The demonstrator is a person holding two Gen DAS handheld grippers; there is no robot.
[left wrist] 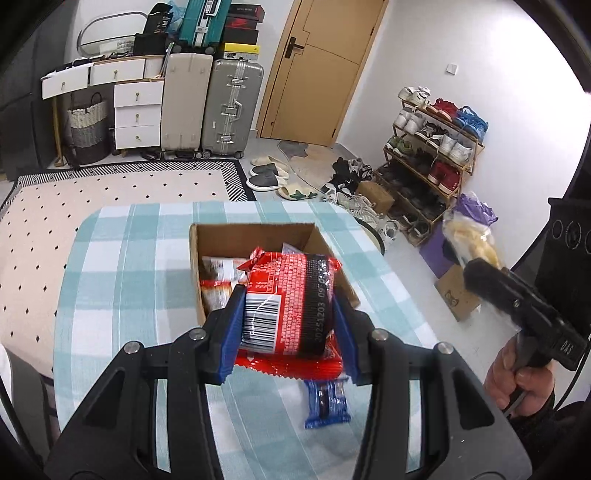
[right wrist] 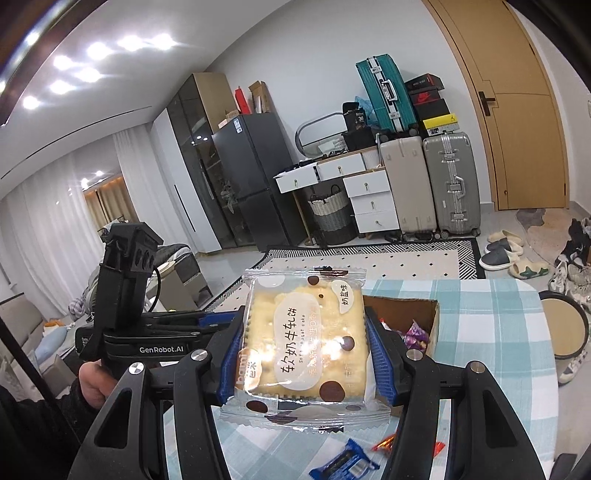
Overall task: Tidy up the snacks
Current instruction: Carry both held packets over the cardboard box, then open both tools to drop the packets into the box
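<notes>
While raised over the checked bench point(left wrist: 122, 258): left hand-held gripper point(left wrist: 290, 332) clenching red crinkly snack packet point(left wrist: 291, 295), right hand-held gripper point(right wrist: 304, 354) clenching clear-wrapped square cracker cake point(right wrist: 306, 339), brown cardboard box point(left wrist: 255, 234) beneath.

- We count two grippers: the left gripper point(left wrist: 288, 317) clamps one red snack packet point(left wrist: 290, 302), the right gripper point(right wrist: 304, 350) clamps one clear cracker packet point(right wrist: 301, 343).
- One cardboard box point(left wrist: 255, 232) stands near the table's far edge; how many packets lie inside it we cannot tell.
- One blue wrapped snack point(left wrist: 327, 404) lies on the table point(left wrist: 122, 266) toward its near edge.
- In the right wrist view we see two small orange-red wrappers point(right wrist: 384, 443) beside it.
- Three suitcases stand at the far wall: one beige suitcase point(left wrist: 186, 99), one silver suitcase point(left wrist: 232, 103), one teal suitcase point(left wrist: 201, 22).
</notes>
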